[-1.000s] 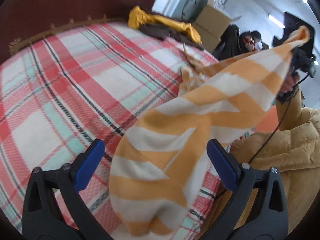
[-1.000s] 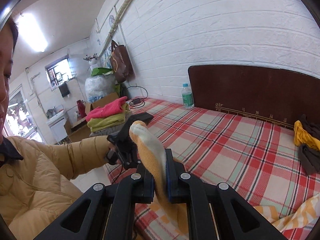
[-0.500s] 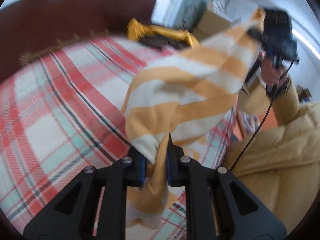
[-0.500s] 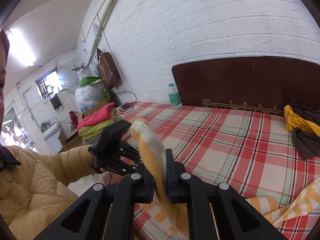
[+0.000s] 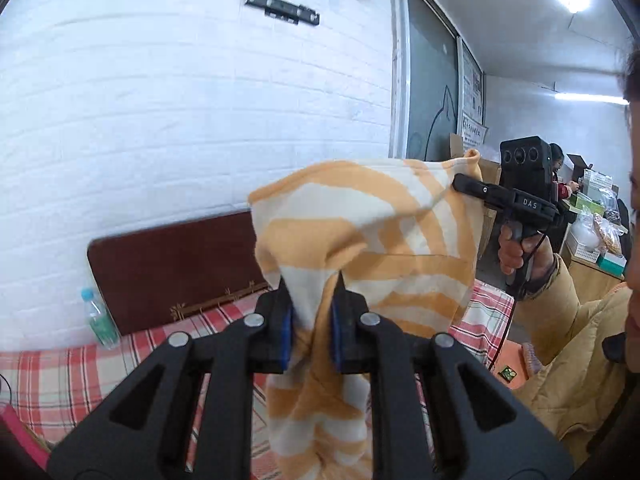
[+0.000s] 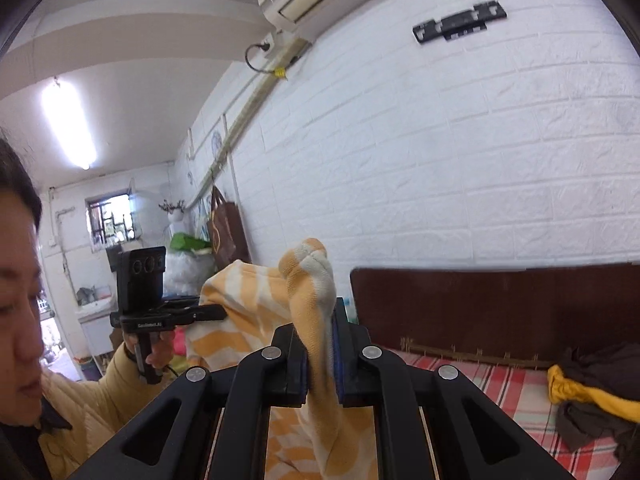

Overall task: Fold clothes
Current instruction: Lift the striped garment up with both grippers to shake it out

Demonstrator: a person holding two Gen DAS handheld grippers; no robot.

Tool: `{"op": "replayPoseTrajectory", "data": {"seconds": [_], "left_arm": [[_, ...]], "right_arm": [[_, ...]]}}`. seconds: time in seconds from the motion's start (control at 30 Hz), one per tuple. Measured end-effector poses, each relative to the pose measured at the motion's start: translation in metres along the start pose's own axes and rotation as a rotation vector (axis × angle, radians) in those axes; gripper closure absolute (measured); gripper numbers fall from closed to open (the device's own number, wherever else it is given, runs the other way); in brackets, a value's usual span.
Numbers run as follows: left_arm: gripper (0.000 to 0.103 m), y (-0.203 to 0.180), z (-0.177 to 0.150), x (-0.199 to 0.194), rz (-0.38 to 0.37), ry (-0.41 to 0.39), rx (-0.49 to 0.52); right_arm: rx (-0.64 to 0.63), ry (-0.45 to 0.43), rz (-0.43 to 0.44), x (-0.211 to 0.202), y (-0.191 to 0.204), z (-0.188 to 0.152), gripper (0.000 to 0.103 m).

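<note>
An orange-and-cream striped garment (image 5: pixel 372 236) hangs in the air between both grippers, lifted above the bed. My left gripper (image 5: pixel 311 300) is shut on one bunched edge of it. My right gripper (image 6: pixel 320 320) is shut on another edge (image 6: pixel 312 280), which sticks up between the pads. In the left wrist view the right gripper (image 5: pixel 460 182) holds the garment's far top corner. In the right wrist view the left gripper (image 6: pixel 220 314) holds the cloth (image 6: pixel 240 320) at the left. The garment's lower part drops out of view.
A bed with a red plaid cover (image 5: pixel 60 376) and dark wooden headboard (image 5: pixel 176 268) lies below. A plastic bottle (image 5: pixel 98 318) stands by the headboard. A yellow and dark clothes pile (image 6: pixel 592 392) lies on the bed at right. The person's yellow jacket (image 5: pixel 568 364) is close by.
The left gripper closed on the garment from open a second ago. Both grippers have risen and tilted up, lifting the garment off the bed to wall height.
</note>
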State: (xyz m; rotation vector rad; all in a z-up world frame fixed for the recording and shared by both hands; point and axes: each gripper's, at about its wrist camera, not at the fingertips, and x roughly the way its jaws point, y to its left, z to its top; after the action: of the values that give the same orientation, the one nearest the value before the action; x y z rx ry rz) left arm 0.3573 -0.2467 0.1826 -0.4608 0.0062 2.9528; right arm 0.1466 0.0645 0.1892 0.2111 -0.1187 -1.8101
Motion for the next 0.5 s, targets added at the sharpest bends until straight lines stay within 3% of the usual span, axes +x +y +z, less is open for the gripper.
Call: {"op": "replayPoseTrajectory", "data": {"seconds": [0.2, 0.5], "left_arm": [[0.086, -0.013, 0.004, -0.013, 0.042, 0.012, 0.057], [0.086, -0.030, 0.005, -0.008, 0.013, 0.058, 0.068]], "right_arm": [[-0.051, -0.068, 0.039, -0.019, 0.016, 0.014, 0.094], [-0.020, -0.033, 0.106, -0.016, 0.011, 0.003, 0.095]]}}
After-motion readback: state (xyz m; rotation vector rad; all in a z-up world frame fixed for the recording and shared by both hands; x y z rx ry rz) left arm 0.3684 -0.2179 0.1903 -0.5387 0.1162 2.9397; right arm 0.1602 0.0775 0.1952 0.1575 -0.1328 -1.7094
